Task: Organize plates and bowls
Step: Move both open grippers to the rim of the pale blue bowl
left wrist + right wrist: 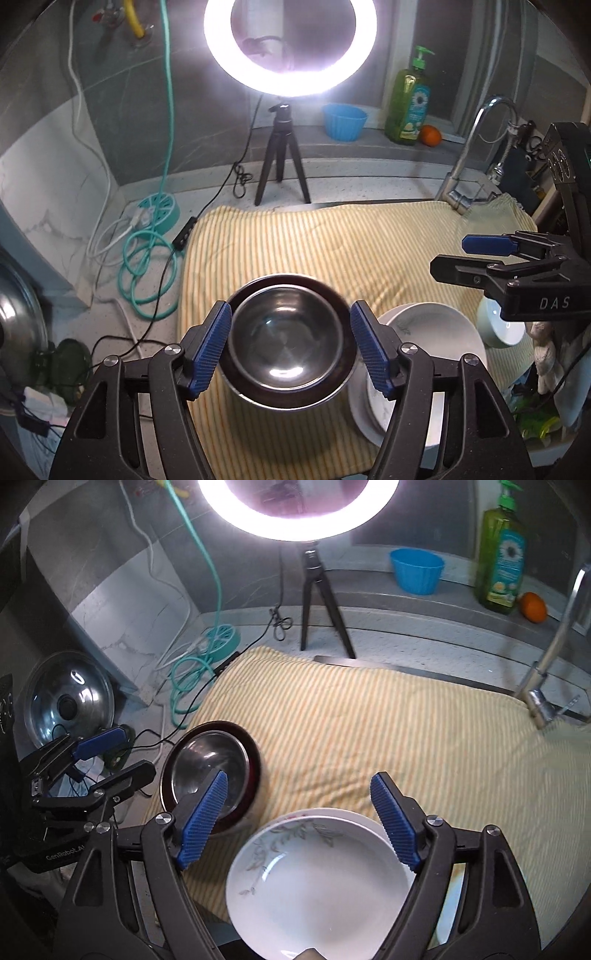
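Observation:
A steel bowl point(286, 341) sits nested in a dark red bowl point(255, 395) on the striped yellow cloth point(332, 243). My left gripper point(290, 347) is open, its blue pads on either side of the bowls and above them. White plates with a leaf pattern point(436, 332) are stacked to the right of the bowls. In the right wrist view the right gripper point(299, 819) is open over the top white plate point(314, 890), with the nested bowls point(210, 764) to its left. A small white bowl point(502, 328) sits behind the right gripper point(448, 254).
A ring light on a tripod point(282, 162) stands behind the cloth. A tap point(476, 147) rises at back right. A blue tub point(343, 120), green soap bottle point(410, 103) and orange point(430, 134) stand on the ledge. Teal cable point(147, 266) and a pot lid point(68, 698) lie left.

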{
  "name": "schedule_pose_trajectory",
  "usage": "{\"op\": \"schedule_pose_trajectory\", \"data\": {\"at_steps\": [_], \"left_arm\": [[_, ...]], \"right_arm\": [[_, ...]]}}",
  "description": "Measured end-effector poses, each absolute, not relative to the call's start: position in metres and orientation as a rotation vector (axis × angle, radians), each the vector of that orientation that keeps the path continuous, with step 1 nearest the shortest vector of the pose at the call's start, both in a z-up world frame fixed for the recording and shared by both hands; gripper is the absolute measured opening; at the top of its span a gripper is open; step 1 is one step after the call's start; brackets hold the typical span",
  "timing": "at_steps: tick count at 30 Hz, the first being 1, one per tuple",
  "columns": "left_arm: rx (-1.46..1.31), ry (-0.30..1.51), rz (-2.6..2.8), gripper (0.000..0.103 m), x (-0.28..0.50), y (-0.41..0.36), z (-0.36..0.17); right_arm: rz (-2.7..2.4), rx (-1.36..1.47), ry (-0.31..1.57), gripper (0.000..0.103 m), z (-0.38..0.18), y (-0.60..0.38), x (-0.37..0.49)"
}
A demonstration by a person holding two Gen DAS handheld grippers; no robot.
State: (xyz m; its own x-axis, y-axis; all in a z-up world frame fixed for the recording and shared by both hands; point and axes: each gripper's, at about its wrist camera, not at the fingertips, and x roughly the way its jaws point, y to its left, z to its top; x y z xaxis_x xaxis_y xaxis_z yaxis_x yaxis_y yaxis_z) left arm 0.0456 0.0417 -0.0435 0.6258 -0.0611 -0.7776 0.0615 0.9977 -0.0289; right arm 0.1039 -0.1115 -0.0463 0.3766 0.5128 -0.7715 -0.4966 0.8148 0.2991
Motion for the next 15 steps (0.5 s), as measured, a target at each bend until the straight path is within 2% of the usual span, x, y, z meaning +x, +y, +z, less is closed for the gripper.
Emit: {"op": "schedule_pose_trajectory", "data": {"at_steps": [15], "left_arm": [[-0.031,0.929,-0.262,0.067,0.057,-0.037,-0.056]], "right_arm": [[0.4,0.104,0.955,0.083,-0.046,-0.247,0.084]]}}
